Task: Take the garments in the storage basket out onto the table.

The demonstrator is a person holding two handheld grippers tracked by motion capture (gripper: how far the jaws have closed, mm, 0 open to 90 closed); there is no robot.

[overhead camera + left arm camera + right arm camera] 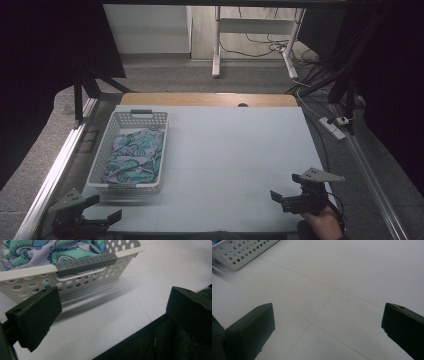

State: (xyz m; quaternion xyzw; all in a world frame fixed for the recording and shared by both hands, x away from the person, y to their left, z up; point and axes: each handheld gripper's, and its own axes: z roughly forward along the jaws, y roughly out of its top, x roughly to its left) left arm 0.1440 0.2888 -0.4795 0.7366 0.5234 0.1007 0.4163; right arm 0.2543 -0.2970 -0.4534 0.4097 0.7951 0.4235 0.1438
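My left gripper [102,208] and right gripper [286,186] gape wide, empty, at the frame's bottom, ready for the patterned cloth [135,156] in the basket [111,125].

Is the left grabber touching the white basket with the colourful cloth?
Apart. In the left gripper view, bare table separates the open left gripper from the white perforated plastic basket.

A pale grey tabletop [240,150] with a wooden strip at its far edge; beyond it grey carpet, white desk legs [216,45], tangled cables, a power strip [334,126], dark curtains at both sides
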